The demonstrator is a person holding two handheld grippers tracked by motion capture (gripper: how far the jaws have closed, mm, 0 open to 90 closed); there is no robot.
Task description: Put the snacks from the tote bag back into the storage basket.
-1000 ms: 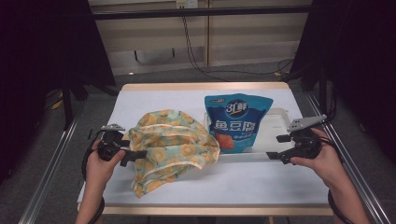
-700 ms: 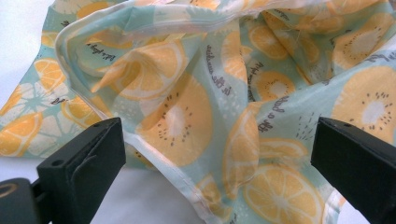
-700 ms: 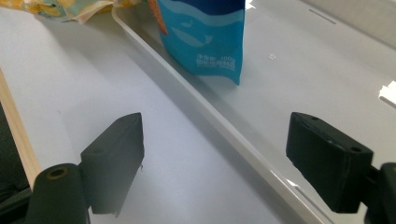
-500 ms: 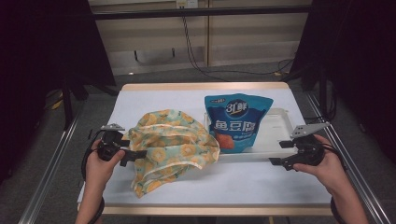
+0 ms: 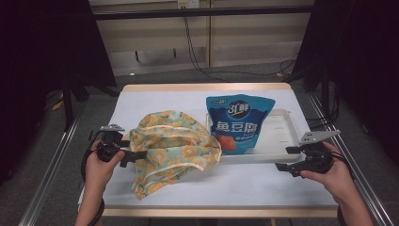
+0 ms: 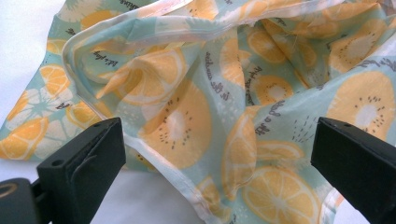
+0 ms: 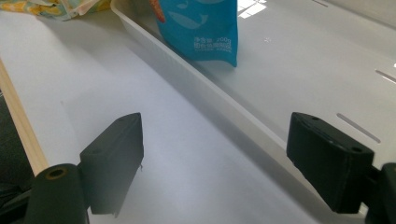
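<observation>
Item: fruit-print cloth bag [image 5: 171,148], crumpled on the table [image 5: 160,101] left of the tray [image 5: 282,136]. My left gripper [image 5: 129,154] gapes at its edge, my right gripper [image 5: 288,160] gapes beside the tray. Risk: pinching one layer only, dragging the bag shut.

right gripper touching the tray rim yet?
Apart. In the right gripper view the open fingers straddle the white tray's near rim with bare table showing between them. The high view puts the right gripper just off the tray's corner.
</observation>
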